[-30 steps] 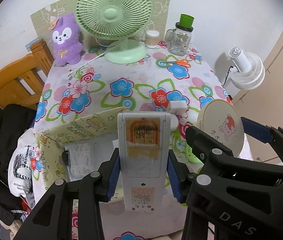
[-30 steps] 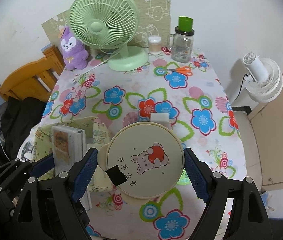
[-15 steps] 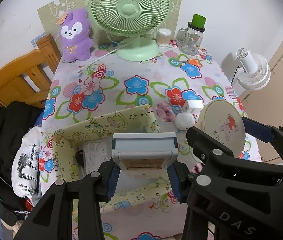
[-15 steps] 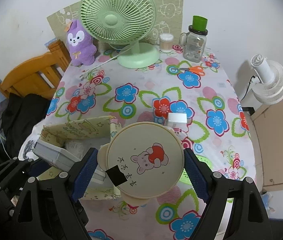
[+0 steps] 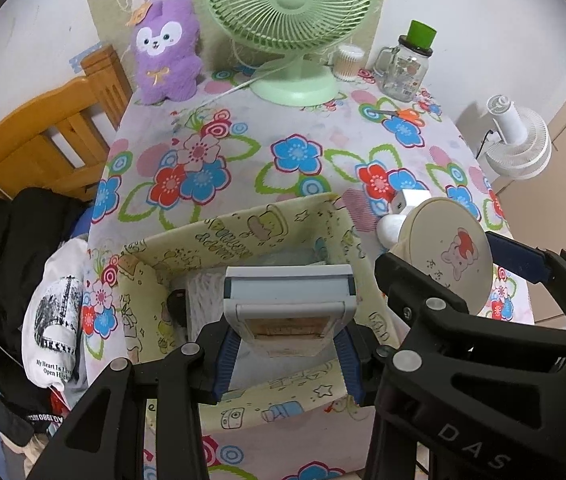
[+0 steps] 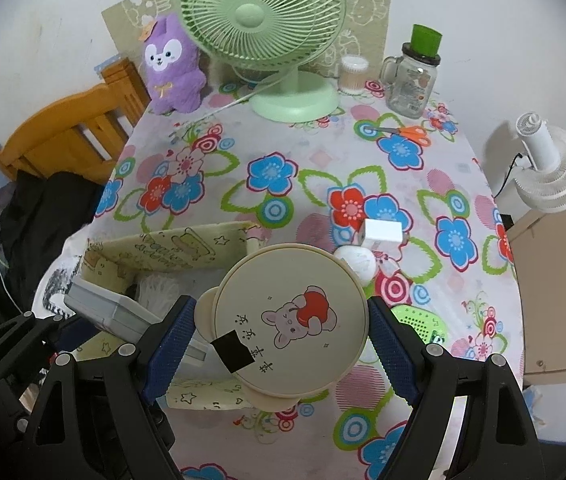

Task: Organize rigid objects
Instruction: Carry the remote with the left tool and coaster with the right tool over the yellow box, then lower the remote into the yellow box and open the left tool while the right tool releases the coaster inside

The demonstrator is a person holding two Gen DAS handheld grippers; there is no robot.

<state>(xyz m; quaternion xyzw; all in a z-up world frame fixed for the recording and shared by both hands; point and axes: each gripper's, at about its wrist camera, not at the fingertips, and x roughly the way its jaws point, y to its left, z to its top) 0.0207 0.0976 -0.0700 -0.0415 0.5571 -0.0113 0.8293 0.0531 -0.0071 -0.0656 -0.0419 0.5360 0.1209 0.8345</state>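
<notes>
My left gripper [image 5: 285,354] is shut on a grey flat device [image 5: 289,304], tipped forward over the open yellow cartoon-print fabric box [image 5: 243,232] at the table's near edge. The device's far end hangs inside the box mouth, above a white fluffy item [image 5: 203,300]. My right gripper [image 6: 279,344] is shut on a round cream mirror [image 6: 289,320] with a rabbit drawing, held just right of the box [image 6: 171,248]. The mirror [image 5: 449,256] also shows at the right of the left wrist view, and the device [image 6: 103,308] at the left of the right wrist view.
On the floral tablecloth [image 6: 283,184] lie a white charger block [image 6: 381,234], a white round thing [image 6: 357,262], a green perforated piece [image 6: 419,320] and orange scissors [image 6: 407,132]. A green fan [image 6: 267,32], purple plush [image 6: 171,68], glass jar [image 6: 413,80] stand at the back. A wooden chair [image 6: 71,140] stands left.
The grey device has tipped from upright to leaning forward and come down into the box mouth. Both grippers have moved forward and a little lower over the table.
</notes>
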